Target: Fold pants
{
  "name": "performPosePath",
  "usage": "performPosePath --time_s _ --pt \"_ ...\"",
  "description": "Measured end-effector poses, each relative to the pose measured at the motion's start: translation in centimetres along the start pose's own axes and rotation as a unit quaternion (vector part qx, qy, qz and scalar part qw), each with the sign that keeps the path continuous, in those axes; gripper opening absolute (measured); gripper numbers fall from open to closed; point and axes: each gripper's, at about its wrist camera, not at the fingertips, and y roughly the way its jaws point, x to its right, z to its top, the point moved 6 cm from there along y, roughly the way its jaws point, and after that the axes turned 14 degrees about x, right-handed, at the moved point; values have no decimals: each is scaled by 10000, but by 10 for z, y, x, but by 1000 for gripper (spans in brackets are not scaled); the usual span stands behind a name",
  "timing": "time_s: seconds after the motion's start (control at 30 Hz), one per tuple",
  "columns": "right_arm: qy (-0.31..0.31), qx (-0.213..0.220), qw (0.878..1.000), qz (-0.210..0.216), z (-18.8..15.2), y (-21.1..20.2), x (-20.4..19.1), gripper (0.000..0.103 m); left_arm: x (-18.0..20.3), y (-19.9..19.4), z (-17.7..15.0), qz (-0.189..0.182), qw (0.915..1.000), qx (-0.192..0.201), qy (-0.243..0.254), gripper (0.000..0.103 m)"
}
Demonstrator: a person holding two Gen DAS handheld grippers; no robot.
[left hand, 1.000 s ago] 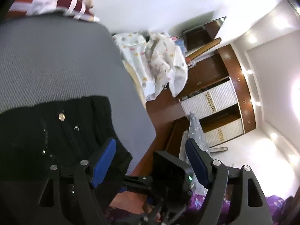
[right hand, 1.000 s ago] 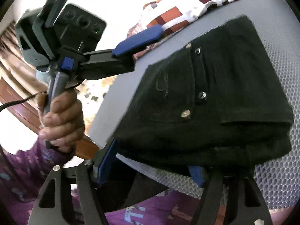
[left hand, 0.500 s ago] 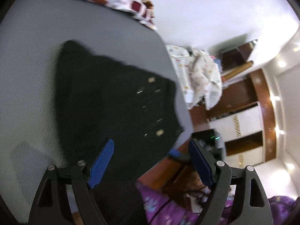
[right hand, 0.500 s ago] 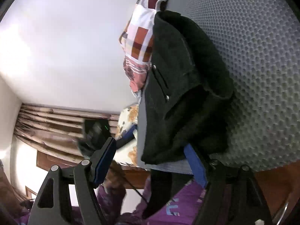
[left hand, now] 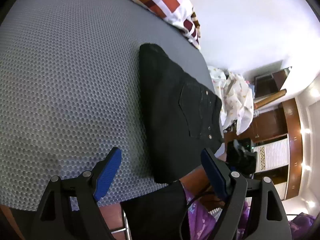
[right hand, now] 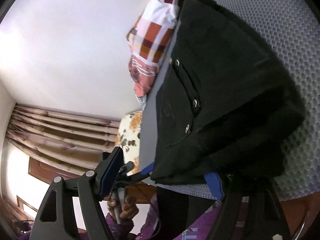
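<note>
While both grippers' jaws stand apart, the pants [left hand: 176, 108] hide the right fingertip [right hand: 213, 182]

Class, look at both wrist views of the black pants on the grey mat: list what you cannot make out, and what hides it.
- Right wrist view: the right claw has one pad partly under the black pants' edge; contact unclear.
- Left wrist view: the pants' lower part hangs off the grey mat, hidden by claw arms.
- Left wrist view: white patterned cloth, too small to identify.
</note>
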Motion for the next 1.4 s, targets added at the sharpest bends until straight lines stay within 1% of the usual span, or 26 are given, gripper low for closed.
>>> performPosePath --time_s 0.1,0.13,0.17,0.2,0.23,0.3,0.33,0.43,0.5,0.53,0.57,0.6,0.67,0.73,0.77,0.8,0.9,0.97,1.07,1.1,1.13,1.17,1.2,1.3,1.33,1.4 --pt "22 89 9999 -42 -2 2 0 75 -1 2 -1 0 10000 -21 -15 82" --pt "-100 111 9998 -101 -3 5 -3 73 -1 3 -2 12 10000 -38 -10 82" --pt "-203 109 9996 -164 -6 7 -5 68 0 4 -2 19 10000 -54 -4 82" --pt "-297 77 9992 -246 -8 11 -6 43 1 5 -4 20 10000 -71 7 82" --pt "-274 -28 9993 -259 -13 11 -6 23 2 5 -4 11 10000 -80 24 82" --pt "-85 -46 9999 -32 -17 17 -10 22 6 4 -3 -1 10000 -55 58 82" --pt "-95 -50 9999 51 -18 19 -16 22 7 3 -1 -17 10000 -27 59 82" --pt "-78 -284 9984 486 -26 26 -27 21 8 2 0 -91 10000 0 10 82" --pt "-39 -481 9981 379 -28 30 -14 21 8 6 0 -37 10000 -56 14 82" --pt "285 -572 9976 263 -28 30 5 20 9 10 -1 -12 9999 -106 22 82" --pt "563 -597 9964 193 -28 27 19 15 11 12 -2 -13 9999 -138 33 82" --pt "765 -600 9952 145 -28 23 30 17 13 15 -3 -19 9998 -167 57 82" --pt "934 -557 9940 112 -25 9 39 19 20 21 -3 -22 9996 -226 166 82" --pt "885 -550 9945 118 -19 -4 36 32 27 28 -4 -1 9991 -287 326 82" --pt "825 -525 9951 126 -16 -10 33 43 30 32 -4 22 9986 -336 399 82" --pt "743 -490 9960 103 -13 -17 30 51 32 35 -6 38 9983 -375 449 82" --pt "380 -262 9989 -103 -1 -41 30 52 41 42 -10 100 9968 -416 672 82" --pt "557 -252 9980 -137 4 -58 38 52 44 43 -13 166 9957 -423 804 82" --pt "655 213 9974 -234 22 -99 46 52 45 39 -13 111 9961 -354 802 82" --pt "718 396 9964 -210 29 -109 45 52 42 35 -13 59 9969 -307 729 82" --pt "874 589 9944 8 35 -119 40 52 38 32 -11 -10 9979 -234 609 82" --pt "969 682 9928 196 37 -126 39 52 36 29 -9 -62 9986 -149 506 82" --pt "1004 712 9920 295 39 -126 33 52 34 26 -6 -97 9991 -42 408 82" --pt "1019 499 9931 295 36 -105 27 52 35 16 1 -178 9990 285 302 82" --pt "996 423 9940 185 29 -88 23 52 37 11 2 -154 9985 384 368 82" --pt "1008 368 9942 87 27 -75 32 52 42 6 2 -56 9972 458 580 82"
